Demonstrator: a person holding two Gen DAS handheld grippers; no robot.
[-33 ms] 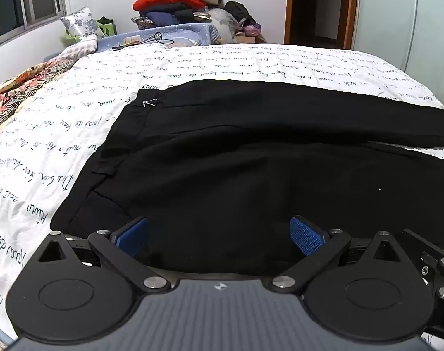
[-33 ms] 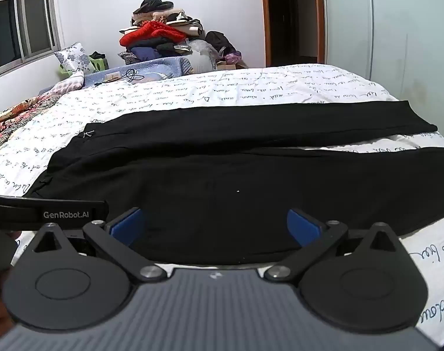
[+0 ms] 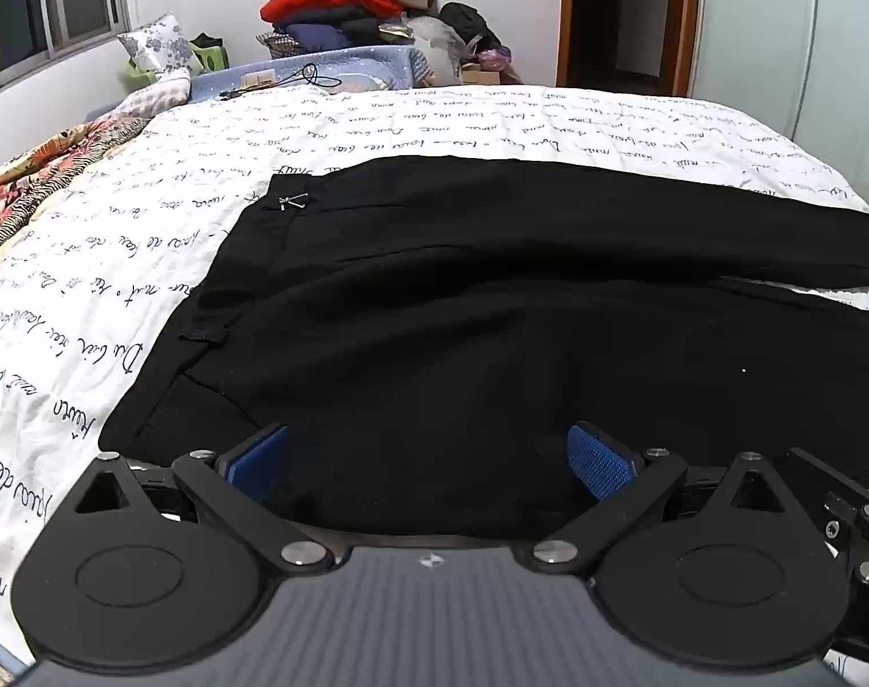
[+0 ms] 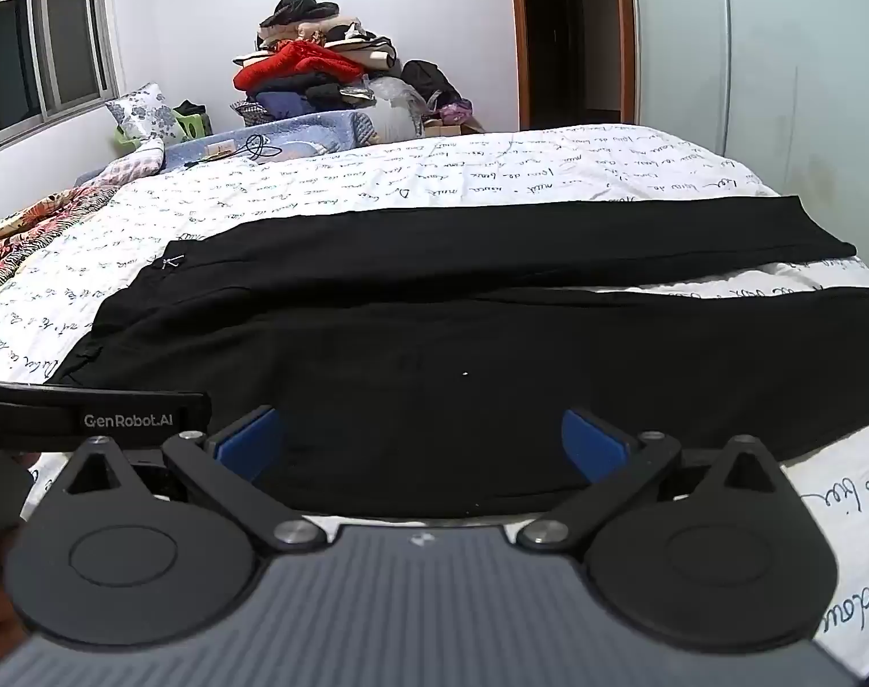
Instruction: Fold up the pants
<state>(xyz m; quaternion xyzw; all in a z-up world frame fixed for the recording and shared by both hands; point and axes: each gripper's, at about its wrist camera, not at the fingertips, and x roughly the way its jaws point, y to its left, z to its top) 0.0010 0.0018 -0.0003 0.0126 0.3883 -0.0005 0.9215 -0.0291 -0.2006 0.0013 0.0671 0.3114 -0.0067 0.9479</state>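
Note:
A pair of black pants (image 3: 463,315) lies flat on the bed, its waistband with a small metal clasp (image 3: 291,203) at the left and both legs running off to the right. In the right wrist view the pants (image 4: 492,343) show in full, with the far leg slightly apart from the near one. My left gripper (image 3: 429,458) hovers open over the near edge at the hip, nothing between its blue pads (image 3: 597,461). My right gripper (image 4: 420,443) is open above the near leg's edge. The left gripper's black body (image 4: 91,418) shows beside it.
The bed sheet (image 3: 434,126) is white with a handwriting print. A patterned blanket (image 3: 34,172) and a pillow (image 3: 154,48) lie at the far left. A pile of clothes (image 3: 331,6) stands behind the bed. A doorway (image 3: 623,11) and a wardrobe (image 3: 806,28) are at the right.

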